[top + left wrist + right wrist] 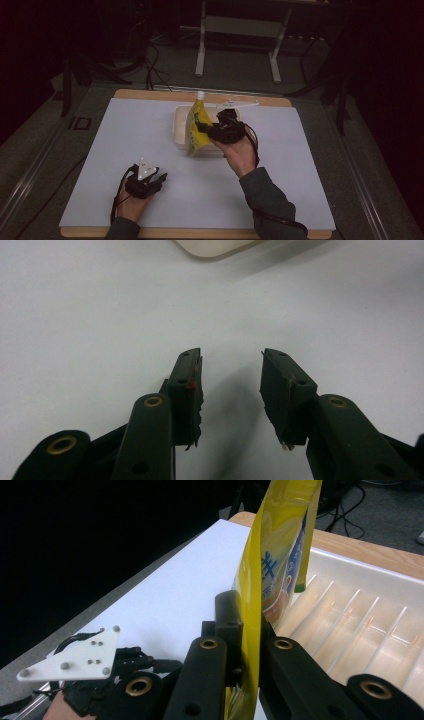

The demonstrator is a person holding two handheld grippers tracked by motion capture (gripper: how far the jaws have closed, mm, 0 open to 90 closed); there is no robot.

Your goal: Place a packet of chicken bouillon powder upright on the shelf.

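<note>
A yellow drink pouch (196, 127) with a white cap stands upright over the near left part of a cream ribbed tray (179, 130). My right gripper (202, 128) is shut on the pouch's edge; in the right gripper view the yellow pouch (272, 560) is pinched between the two black jaws above the tray (360, 625). My left gripper (159, 179) rests low at the front left of the white mat, open, with nothing between its fingers (189, 385). The left gripper (150, 661) also appears at the lower left of the right gripper view.
A white mat (150, 145) covers a wooden table (150, 94). The tray's corner (215, 246) shows at the top of the left gripper view. Beyond the table are a white stand's legs (201, 55), cables on the floor and dark surroundings.
</note>
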